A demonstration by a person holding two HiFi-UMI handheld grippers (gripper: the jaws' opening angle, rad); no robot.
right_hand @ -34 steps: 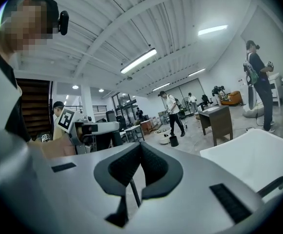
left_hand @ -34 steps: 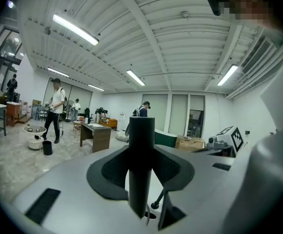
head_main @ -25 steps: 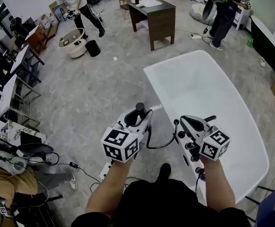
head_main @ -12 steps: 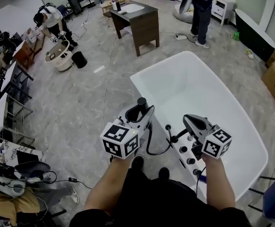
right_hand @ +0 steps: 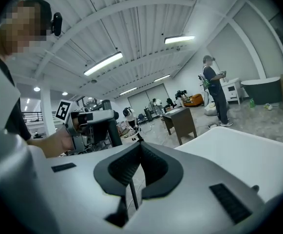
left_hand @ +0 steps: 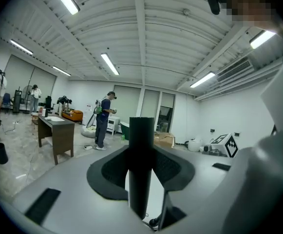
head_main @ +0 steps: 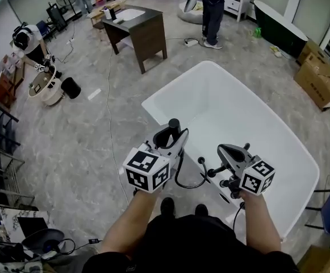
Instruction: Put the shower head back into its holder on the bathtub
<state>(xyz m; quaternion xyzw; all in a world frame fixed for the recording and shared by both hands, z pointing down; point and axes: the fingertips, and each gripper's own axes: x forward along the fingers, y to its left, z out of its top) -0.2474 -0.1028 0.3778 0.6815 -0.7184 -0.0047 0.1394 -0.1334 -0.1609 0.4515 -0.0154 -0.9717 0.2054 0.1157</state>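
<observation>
A black cylindrical shower head handle stands upright between the jaws of my left gripper, which is shut on it. In the left gripper view the handle fills the gap at the left gripper. Its black hose loops down and right to a fitting on the near deck of the white bathtub. My right gripper hovers over that deck, its pads meeting at the tips in the right gripper view. Other deck fittings are mostly hidden beneath it.
A dark wooden desk stands beyond the tub, with a person behind it. Another person bends over a round white basin at the left. Cardboard boxes sit at the right. A cable runs across the floor.
Both grippers have shifted sideways toward the tub's near end, and the tub now lies more squarely ahead. The handle stays in the left jaws; the right jaws look the same.
</observation>
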